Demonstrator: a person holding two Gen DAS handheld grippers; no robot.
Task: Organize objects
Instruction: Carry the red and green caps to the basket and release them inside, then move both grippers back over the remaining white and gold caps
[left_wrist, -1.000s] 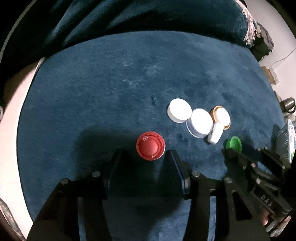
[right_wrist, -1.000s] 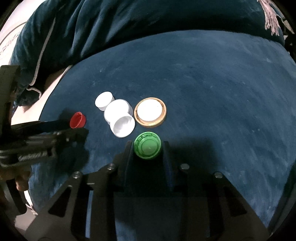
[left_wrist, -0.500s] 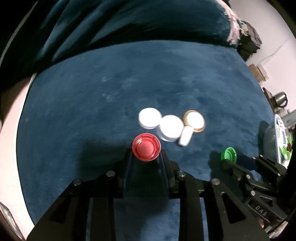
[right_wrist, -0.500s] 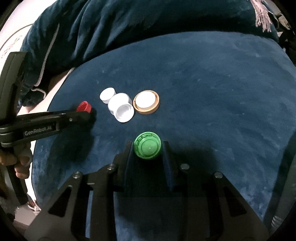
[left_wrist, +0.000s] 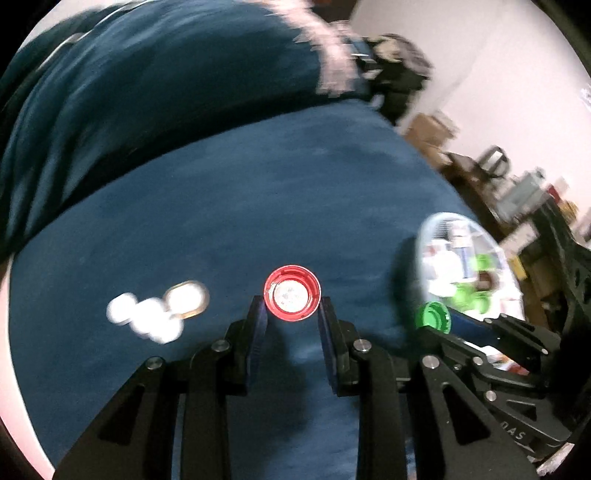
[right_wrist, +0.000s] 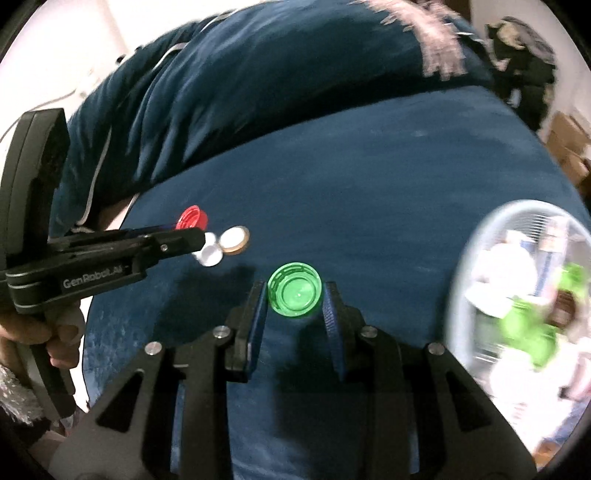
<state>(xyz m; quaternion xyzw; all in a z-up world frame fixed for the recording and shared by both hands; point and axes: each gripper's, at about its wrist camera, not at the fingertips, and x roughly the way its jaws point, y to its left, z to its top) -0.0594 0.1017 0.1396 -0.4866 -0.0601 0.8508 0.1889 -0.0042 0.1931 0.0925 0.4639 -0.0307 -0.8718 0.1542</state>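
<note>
Carrying two caps at once: left gripper (left_wrist: 291, 308) is clamped on the red cap (left_wrist: 292, 292), right gripper (right_wrist: 294, 299) is clamped on the green cap (right_wrist: 295, 290), both caps pinched at the fingertips with open side facing the cameras, both clear of the blue cloth (left_wrist: 229, 206). Left jaws have just finished closing, cap between them.

Progress, my read: partway. The pale basket (right_wrist: 458, 295) on the right already holds green and white items, blurred, can't ID them. These two caps look bound for it, not yet dropped. Left on the cloth: a cluster of white caps (left_wrist: 147, 319) touching a gold-rimmed lid (left_wrist: 186, 299).

View differences: right wrist shows the person's hand (right_wrist: 40, 332) on the left gripper's handle; left wrist doesn't. Left wrist shows the white cluster unobstructed; in the right view the left gripper covers part of it.
</note>
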